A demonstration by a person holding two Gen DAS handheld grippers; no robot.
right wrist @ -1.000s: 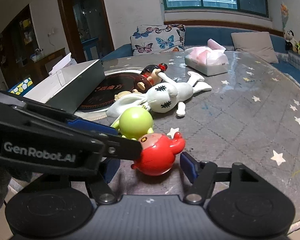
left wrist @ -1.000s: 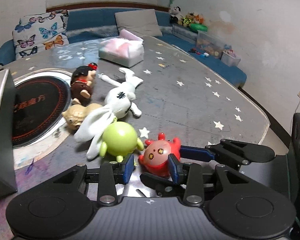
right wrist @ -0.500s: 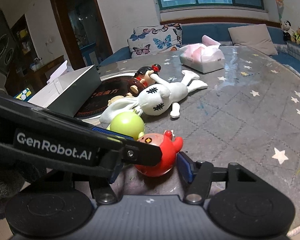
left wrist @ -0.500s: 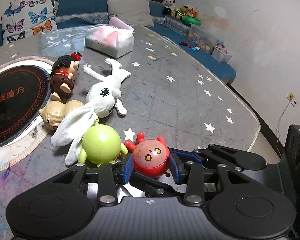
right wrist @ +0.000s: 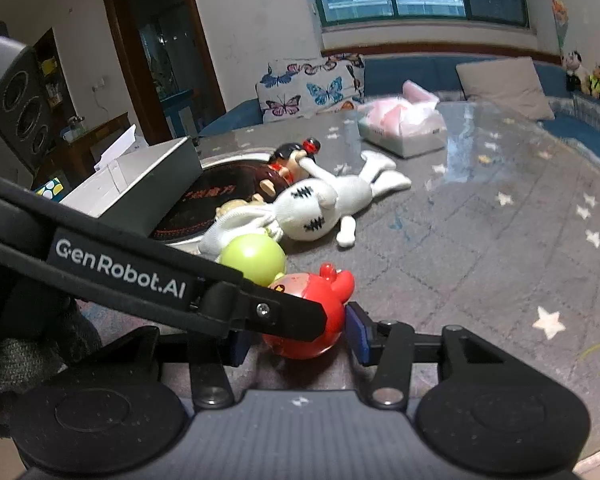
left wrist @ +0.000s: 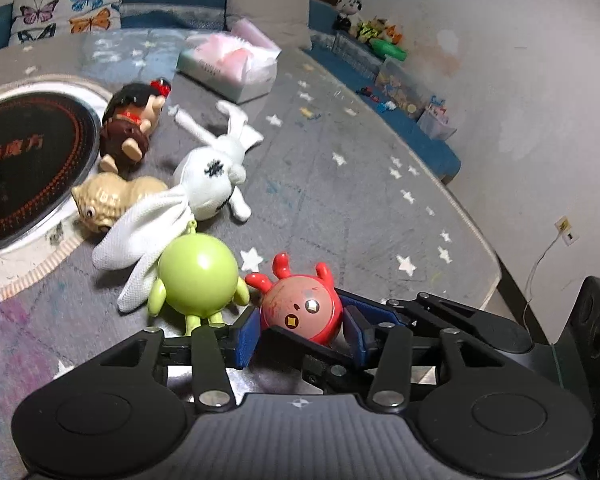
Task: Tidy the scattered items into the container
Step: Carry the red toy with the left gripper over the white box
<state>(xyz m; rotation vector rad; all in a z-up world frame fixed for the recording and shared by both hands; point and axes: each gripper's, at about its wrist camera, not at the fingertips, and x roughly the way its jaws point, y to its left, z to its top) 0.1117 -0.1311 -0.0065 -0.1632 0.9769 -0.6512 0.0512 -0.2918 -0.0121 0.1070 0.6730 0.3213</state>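
Jaws of the left gripper (left wrist: 300, 330) have narrowed since a second ago and now press both sides of the red toy (left wrist: 300, 312), low on the tabletop (left wrist: 360, 200) beside the green toy (left wrist: 198, 276). Right gripper (right wrist: 296, 340) jaws stay wider, flanking it. The box (right wrist: 140, 188) sits well apart.

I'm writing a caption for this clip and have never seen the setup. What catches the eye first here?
The round red plastic toy with little horns stands out at the near table edge, sitting between the blue pads of both the left gripper and the right gripper. Just behind it lie a glossy lime-green ball-shaped figure and a white stitched plush rabbit, with the open grey box further left.
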